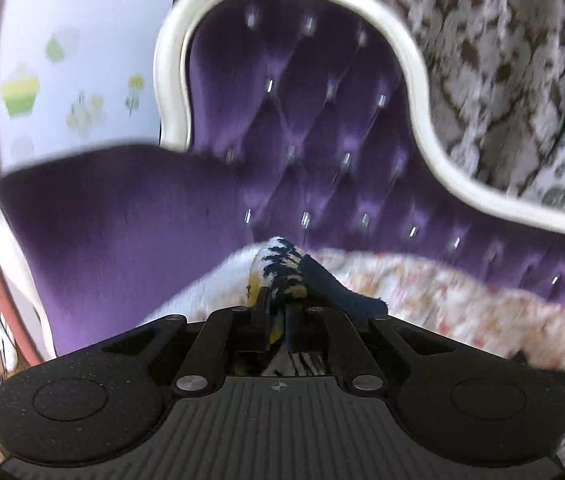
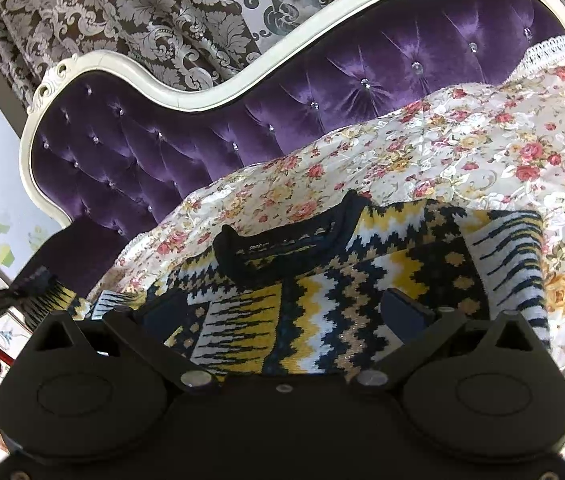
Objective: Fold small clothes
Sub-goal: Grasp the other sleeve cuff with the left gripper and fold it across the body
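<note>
A small knitted sweater (image 2: 322, 280) in navy, yellow and white zigzags lies on a floral cover (image 2: 442, 152), its navy collar (image 2: 282, 236) away from me. My right gripper (image 2: 282, 312) is open just over the sweater's chest, one finger on each side. My left gripper (image 1: 278, 312) is shut on a sleeve of the sweater (image 1: 282, 268) and holds it raised above the cover. In the right wrist view that lifted sleeve (image 2: 50, 296) shows at the far left. The left wrist view is motion-blurred.
A purple tufted sofa back (image 2: 202, 128) with a white carved frame (image 2: 162, 88) rises behind the cover. Patterned brown curtains (image 2: 142, 12) hang behind it. A wall with green decals (image 1: 62, 72) is at the left.
</note>
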Motion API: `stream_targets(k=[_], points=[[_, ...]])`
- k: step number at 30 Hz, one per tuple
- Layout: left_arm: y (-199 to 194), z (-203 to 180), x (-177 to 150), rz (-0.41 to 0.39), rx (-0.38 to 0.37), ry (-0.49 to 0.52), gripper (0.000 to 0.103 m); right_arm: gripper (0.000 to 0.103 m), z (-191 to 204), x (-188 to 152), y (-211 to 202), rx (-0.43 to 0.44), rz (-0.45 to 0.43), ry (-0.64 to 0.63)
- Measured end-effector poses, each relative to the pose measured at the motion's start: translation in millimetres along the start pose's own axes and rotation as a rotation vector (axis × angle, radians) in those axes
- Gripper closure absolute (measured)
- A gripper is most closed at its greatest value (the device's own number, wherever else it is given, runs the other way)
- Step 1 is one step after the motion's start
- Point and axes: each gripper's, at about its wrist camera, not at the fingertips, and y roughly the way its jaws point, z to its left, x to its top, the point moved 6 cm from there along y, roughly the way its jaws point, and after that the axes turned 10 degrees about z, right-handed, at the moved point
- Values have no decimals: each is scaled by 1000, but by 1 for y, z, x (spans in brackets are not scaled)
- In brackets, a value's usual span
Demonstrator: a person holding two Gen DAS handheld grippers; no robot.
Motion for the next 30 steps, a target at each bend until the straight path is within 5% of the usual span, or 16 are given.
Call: stream_targets(k=[5, 11, 15, 22, 30], points=[[-36, -27, 36, -65, -30, -6, 97, 0, -5, 0, 1, -43, 26, 15], [-56, -76, 57, -96, -153, -29, 97, 0, -11, -9, 12, -233, 126, -74], [-69, -123, 57, -93, -257, -6, 97, 0, -8, -10, 11, -244, 137, -112], [-74, -223, 33, -48, -448, 74, 97, 0, -12, -7, -2, -214, 115, -77], [-31, -320, -37, 88, -623, 90, 97, 0, -24, 4, -17, -199, 80, -20]])
